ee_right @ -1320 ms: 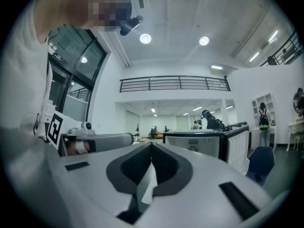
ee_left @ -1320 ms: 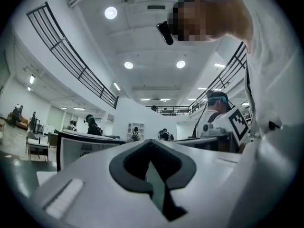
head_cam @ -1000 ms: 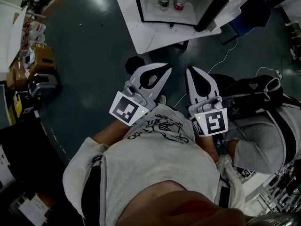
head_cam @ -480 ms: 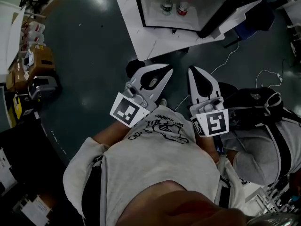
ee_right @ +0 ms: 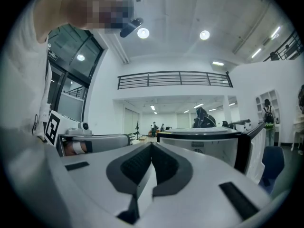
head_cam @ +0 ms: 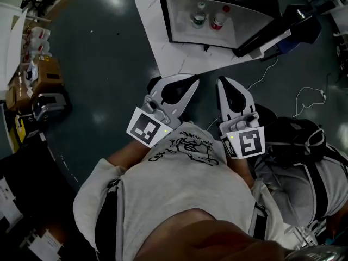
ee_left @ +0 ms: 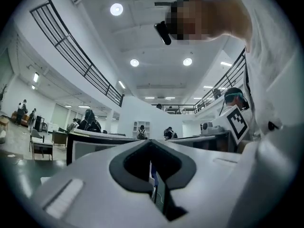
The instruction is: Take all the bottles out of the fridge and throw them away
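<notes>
A small black fridge (head_cam: 217, 4) stands open on a low white board (head_cam: 155, 34) at the top of the head view, its door (head_cam: 269, 34) swung out to the right. Two bottles stand inside: one with a green label (head_cam: 199, 18), one with a red label (head_cam: 219, 20). My left gripper (head_cam: 191, 81) and right gripper (head_cam: 222, 82) are held side by side in front of my chest, pointing level toward the fridge and well short of it. Both are shut with nothing in them. The right gripper view shows the fridge (ee_right: 209, 148) just ahead.
Cardboard boxes and cases (head_cam: 43, 75) line the left side of the dark floor. A black bag (head_cam: 296, 137) lies at the right, beside a white cable (head_cam: 312, 94). A blue chair (ee_right: 271, 167) stands past the fridge door. People stand far off in the hall.
The fridge has come closer and lower in the head view, and its top with the yellow label now shows. Both grippers stay shut and side by side.
</notes>
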`<state>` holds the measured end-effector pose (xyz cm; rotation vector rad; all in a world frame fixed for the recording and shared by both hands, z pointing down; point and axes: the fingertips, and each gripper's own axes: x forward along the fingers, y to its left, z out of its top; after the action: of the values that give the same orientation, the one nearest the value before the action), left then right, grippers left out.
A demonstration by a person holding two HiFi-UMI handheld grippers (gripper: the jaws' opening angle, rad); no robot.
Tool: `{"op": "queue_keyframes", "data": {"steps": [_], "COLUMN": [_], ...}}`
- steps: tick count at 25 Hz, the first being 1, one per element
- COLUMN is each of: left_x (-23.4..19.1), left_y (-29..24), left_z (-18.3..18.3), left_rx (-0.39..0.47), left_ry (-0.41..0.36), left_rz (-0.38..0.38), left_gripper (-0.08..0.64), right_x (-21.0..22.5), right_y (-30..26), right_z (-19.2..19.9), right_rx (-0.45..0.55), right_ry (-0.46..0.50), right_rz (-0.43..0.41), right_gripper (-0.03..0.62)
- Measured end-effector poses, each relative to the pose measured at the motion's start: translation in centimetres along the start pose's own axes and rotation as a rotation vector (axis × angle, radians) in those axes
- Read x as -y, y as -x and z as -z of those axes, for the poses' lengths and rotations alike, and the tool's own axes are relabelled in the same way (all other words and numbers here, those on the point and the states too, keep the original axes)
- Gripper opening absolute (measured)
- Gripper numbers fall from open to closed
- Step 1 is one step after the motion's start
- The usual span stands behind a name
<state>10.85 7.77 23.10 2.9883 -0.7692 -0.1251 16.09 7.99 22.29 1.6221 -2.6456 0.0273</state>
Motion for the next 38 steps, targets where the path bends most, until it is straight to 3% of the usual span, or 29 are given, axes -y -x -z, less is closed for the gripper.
{"op": "queue_keyframes", "data": {"steps": [18, 38], "left_x": [-8.5, -9.1], "left_y": [-1.0, -4.6], "left_z": [-0.2, 0.5], "left_rx": [-0.005, -0.013], "left_ry": [0.009, 0.014], "left_rz": [0.015, -0.015], "left_gripper": [0.008, 0.008], "right_x": [0.6, 4.3], "right_y": [-8.9, -10.1], "right_z": [-0.1, 0.4], "right_rx": [-0.02, -0.025], "right_ry": [0.013, 0.015], "right_rz": [0.007, -0.032], "right_gripper": [0.006, 0.006]}}
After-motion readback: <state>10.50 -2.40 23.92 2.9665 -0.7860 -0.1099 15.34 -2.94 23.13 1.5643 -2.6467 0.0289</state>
